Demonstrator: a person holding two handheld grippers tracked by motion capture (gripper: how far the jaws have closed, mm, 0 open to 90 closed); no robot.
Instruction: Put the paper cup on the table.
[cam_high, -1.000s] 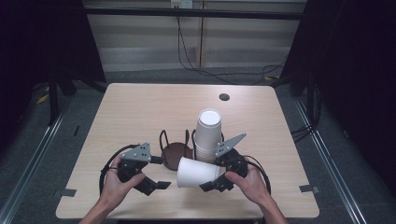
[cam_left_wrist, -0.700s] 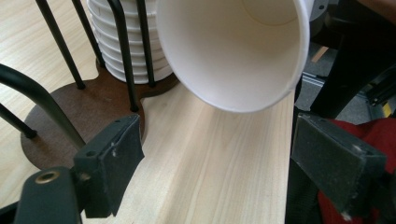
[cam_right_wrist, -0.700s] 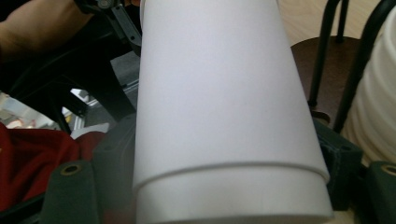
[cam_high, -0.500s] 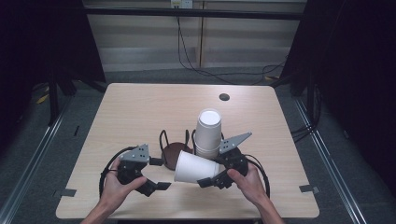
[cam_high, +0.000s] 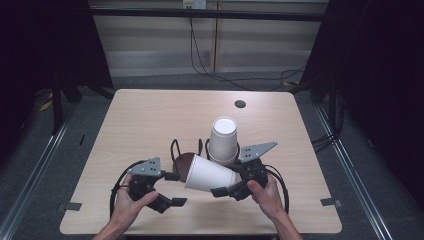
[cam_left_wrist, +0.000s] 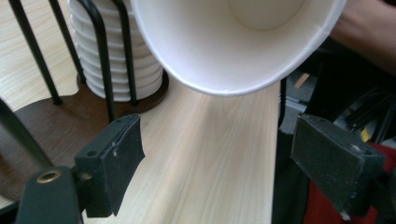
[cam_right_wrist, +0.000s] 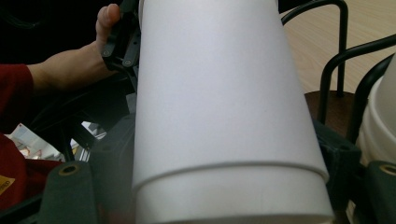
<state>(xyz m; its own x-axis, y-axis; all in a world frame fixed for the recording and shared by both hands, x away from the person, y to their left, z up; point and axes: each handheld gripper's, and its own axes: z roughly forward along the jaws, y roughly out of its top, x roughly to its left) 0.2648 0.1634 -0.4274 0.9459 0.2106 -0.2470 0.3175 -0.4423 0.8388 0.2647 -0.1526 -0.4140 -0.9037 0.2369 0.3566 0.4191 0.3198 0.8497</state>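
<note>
My right hand-held gripper (cam_high: 227, 190) grasps 1 white paper cup (cam_high: 210, 173) on its side above the tabletop (cam_high: 150, 120). My left hand-held gripper (cam_high: 172, 189) is released, its jaws apart just below the cup's rim.

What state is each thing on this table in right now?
Single paper cup: on its side, clamped in the right tongs.
Cup stack: upright in the wire holder.
Left tongs: open, nothing between the pads.

Bright overhead light on table (cam_high: 150, 125), dark surroundings, close cup (cam_right_wrist: 224, 116) soft-focused, faint shadows
</note>
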